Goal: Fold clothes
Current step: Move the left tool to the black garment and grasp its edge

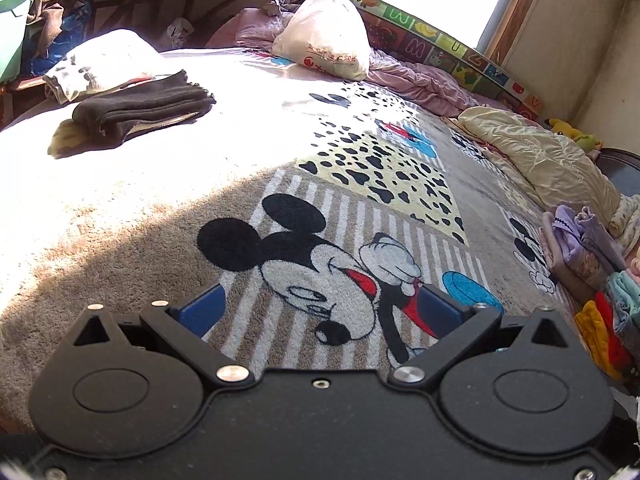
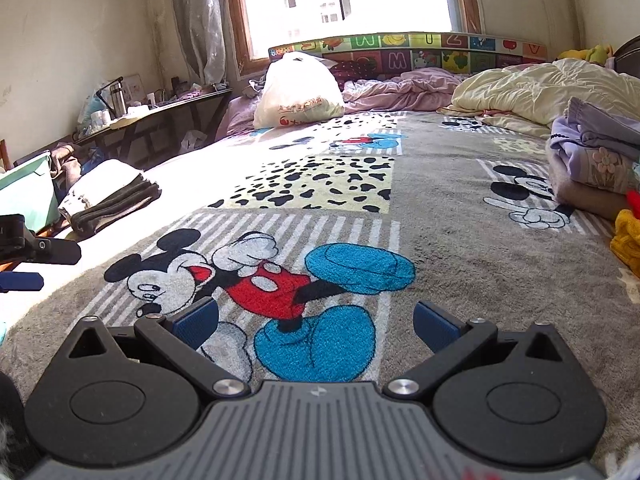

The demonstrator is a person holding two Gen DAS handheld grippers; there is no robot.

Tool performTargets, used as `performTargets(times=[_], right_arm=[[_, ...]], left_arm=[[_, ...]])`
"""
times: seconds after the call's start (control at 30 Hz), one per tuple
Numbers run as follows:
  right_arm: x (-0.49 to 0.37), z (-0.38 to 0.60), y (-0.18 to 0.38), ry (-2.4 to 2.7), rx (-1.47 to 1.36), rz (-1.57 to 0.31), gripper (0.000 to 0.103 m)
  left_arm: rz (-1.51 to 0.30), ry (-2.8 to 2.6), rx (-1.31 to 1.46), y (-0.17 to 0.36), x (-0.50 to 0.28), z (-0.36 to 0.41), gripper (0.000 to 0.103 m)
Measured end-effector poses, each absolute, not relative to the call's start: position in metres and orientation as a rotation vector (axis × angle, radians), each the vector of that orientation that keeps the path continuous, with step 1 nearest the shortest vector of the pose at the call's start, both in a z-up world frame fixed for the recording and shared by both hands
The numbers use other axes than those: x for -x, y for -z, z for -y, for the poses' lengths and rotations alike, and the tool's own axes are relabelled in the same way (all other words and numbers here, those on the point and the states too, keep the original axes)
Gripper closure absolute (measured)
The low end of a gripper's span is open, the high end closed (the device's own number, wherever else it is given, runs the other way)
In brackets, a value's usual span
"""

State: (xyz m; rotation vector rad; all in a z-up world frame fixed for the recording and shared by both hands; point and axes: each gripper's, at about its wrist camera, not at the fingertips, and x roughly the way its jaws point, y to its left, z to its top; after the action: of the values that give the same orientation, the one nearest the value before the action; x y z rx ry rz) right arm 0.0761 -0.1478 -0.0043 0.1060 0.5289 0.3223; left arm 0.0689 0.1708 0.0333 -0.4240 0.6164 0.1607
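My left gripper [image 1: 320, 308] is open and empty, low over the Mickey Mouse blanket [image 1: 120, 240] on the bed. My right gripper [image 2: 316, 322] is open and empty too, over the same blanket [image 2: 460, 240]. A folded dark brown garment [image 1: 144, 110] lies at the far left on a white spotted one [image 1: 96, 64]; the brown one also shows in the right wrist view [image 2: 116, 200]. A pile of unfolded clothes, purple [image 1: 580, 236] [image 2: 596, 144], yellow and red [image 1: 600, 332], sits at the right. The left gripper's fingers [image 2: 24, 280] show at the right view's left edge.
A white plastic bag [image 1: 328, 36] [image 2: 300, 88] and a pink quilt [image 1: 416, 76] lie at the far end by the alphabet mat [image 2: 408, 50]. A cream quilt [image 1: 544, 156] [image 2: 540, 84] lies at the right. A cluttered shelf [image 2: 152, 108] and green box [image 2: 28, 192] stand left.
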Motion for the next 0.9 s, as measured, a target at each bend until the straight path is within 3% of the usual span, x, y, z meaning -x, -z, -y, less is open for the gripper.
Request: performTargets(times=[0.13, 0.27, 0.43, 0.5, 0.7, 0.9], right_arm=[[-0.109, 0.14, 0.023, -0.391, -0.209, -0.489, 0.0], [-0.131, 0.143, 0.066, -0.365, -0.292, -0.546, 0.0], [-0.132, 0.159, 0.071, -0.351, -0.403, -0.514, 0.0], [-0.133, 0.158, 0.074, -0.354, -0.403, -0.507, 0.0], [-0.134, 0.16, 0.078, -0.358, -0.416, -0.492, 0.0], [-0.136, 0.16, 0.081, -0.363, -0.421, -0.488, 0.0]], left_arm=[[-0.566, -0.278, 0.475, -0.035, -0.095, -0.216, 0.003], [-0.471, -0.368, 0.579, -0.031, -0.117, -0.272, 0.014], [-0.422, -0.526, 0.543, -0.014, -0.147, -0.322, 0.031], [-0.411, -0.587, 0.528, -0.003, -0.156, -0.336, 0.051], [-0.364, -0.647, 0.537, 0.025, -0.172, -0.368, 0.062], [-0.372, -0.665, 0.469, 0.029, -0.188, -0.383, 0.065]])
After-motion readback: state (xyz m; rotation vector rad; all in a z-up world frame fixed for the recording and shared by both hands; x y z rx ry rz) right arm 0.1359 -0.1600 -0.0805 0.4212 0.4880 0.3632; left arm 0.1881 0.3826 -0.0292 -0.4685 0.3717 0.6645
